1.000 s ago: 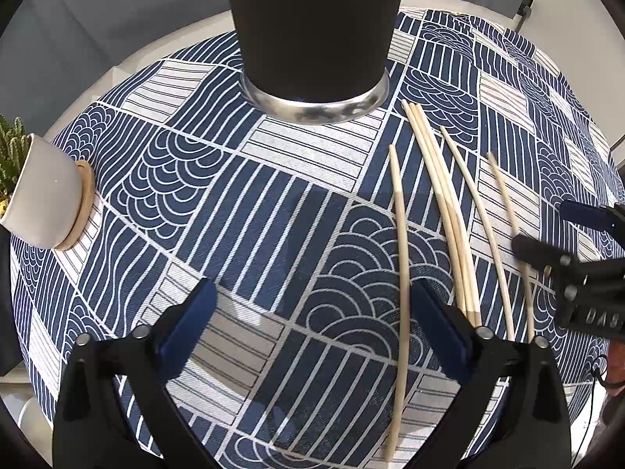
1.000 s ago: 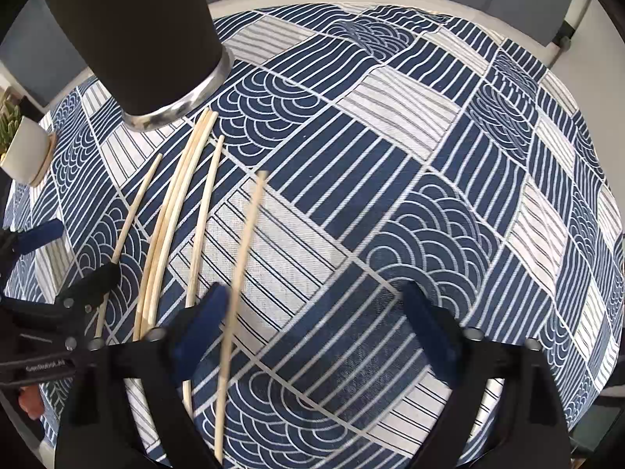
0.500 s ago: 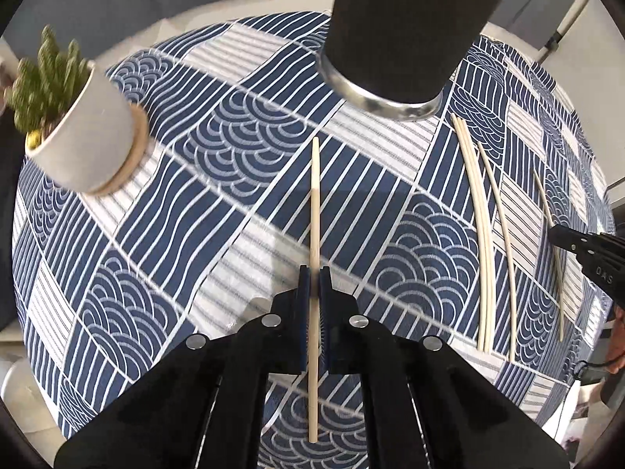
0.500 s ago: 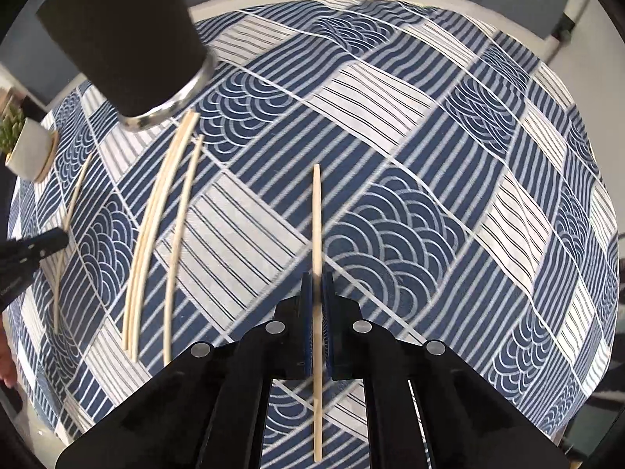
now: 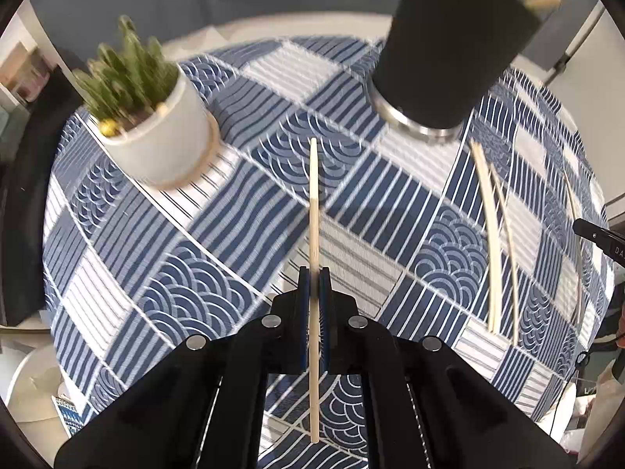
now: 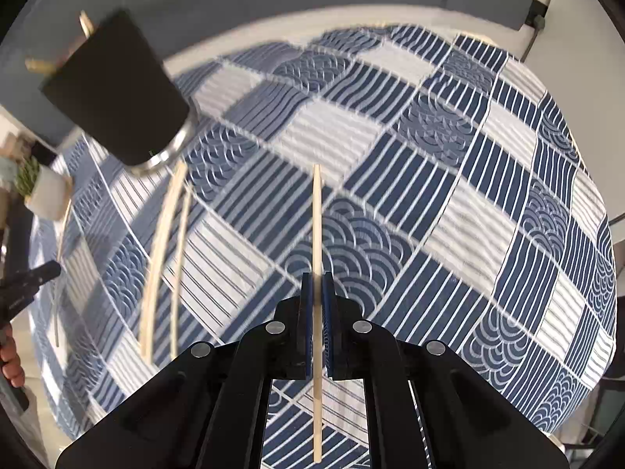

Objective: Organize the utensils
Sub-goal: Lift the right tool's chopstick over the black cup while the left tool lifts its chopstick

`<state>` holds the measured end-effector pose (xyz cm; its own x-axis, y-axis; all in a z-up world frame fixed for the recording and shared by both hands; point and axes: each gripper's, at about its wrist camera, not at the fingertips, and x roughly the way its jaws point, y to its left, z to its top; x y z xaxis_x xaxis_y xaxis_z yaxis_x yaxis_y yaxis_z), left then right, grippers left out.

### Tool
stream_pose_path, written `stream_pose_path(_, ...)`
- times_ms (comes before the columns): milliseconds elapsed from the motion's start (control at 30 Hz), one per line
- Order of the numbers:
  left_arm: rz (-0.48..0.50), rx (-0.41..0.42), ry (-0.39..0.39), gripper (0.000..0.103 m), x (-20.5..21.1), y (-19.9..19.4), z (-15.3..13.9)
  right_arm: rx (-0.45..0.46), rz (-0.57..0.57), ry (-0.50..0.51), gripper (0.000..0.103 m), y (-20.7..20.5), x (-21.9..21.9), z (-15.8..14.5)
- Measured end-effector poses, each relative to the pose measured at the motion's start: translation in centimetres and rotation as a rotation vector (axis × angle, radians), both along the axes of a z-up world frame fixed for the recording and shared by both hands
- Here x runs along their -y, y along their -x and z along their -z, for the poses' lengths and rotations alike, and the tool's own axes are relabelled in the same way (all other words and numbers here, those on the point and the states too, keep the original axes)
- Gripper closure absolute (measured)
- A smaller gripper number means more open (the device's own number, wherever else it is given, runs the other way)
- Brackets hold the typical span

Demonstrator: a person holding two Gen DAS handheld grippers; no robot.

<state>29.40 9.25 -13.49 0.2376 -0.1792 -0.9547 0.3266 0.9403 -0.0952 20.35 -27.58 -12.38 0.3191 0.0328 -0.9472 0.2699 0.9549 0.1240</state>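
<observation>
I'm looking down both wrist cams. My left gripper (image 5: pixel 313 279) is clenching one chopstick (image 5: pixel 313 203) between its blue pads; the stick is running straight toward 12 o'clock, tip hanging over the blue patterned tablecloth (image 5: pixel 195 285), tail sticking out below the pads toward 6. My right gripper (image 6: pixel 317 285) is clamping a second chopstick (image 6: pixel 317 226) the same way, also pointing to 12.

Left view: the black holder cup (image 5: pixel 453 47) with the metal base ring is sitting at 1 o'clock, a pale stick end poking out at its rim. A white plant pot (image 5: pixel 156 136) is at 10 o'clock, blurred. Loose chopsticks (image 5: pixel 493 250) are lying on the cloth at 3 o'clock, a close pair, then a single one beside them, another further right near the frame edge. The other gripper's tip is just showing at the far 3 o'clock edge.

Right view: the cup (image 6: pixel 117 90) is at 10 o'clock, stick ends showing above its rim. The loose sticks (image 6: pixel 160 250) are lying at 9 o'clock, the pot (image 6: pixel 47 195) beyond them. A hand (image 6: pixel 9 359) is showing at 8 o'clock, at the edge.
</observation>
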Motion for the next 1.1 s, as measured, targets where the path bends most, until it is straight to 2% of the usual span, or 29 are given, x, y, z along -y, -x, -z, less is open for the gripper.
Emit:
stream_pose_path(100,-0.016,0.03,0.01,0.098,0.2,-0.8,-2.0,0.042,0.011,-0.03,0.098,-0.6,0.5,-1.8)
stream_pose_path(300,0.005,0.092,0.036,0.098,0.8,-1.9,-5.9,0.139,0.011,0.019,0.098,-1.5,0.9,-5.0)
stream_pose_path(400,0.015,0.135,0.019,0.098,1.4,-2.6,-7.8,0.183,-0.002,0.026,0.098,-2.3,0.7,-6.8)
stream_pose_path(500,0.019,0.158,0.049,0.098,2.0,-3.4,-9.5,0.222,-0.023,0.031,0.098,-3.3,0.1,-8.4)
stream_pose_path(567,0.033,0.194,0.047,0.098,2.7,-3.9,-10.8,0.259,-0.037,0.025,0.098,-3.9,-0.4,-9.7)
stream_pose_path(633,0.025,0.248,0.012,0.098,3.6,-4.1,-12.0,0.283,-0.046,0.017,0.098,-4.5,-0.8,-10.6)
stream_pose_path(733,0.048,0.261,0.059,0.098,4.8,-4.5,-13.7,0.322,-0.074,0.031,0.098,-5.4,-1.9,-12.2)
stream_pose_path(900,0.094,0.306,0.071,0.098,7.4,-4.6,-15.8,0.399,-0.101,0.023,0.098,-6.9,-3.1,-15.1)
stream_pose_path(1100,0.089,0.331,0.138,0.098,8.9,-6.1,-17.9,0.473,-0.168,0.02,0.098,-8.1,-4.9,-17.4)
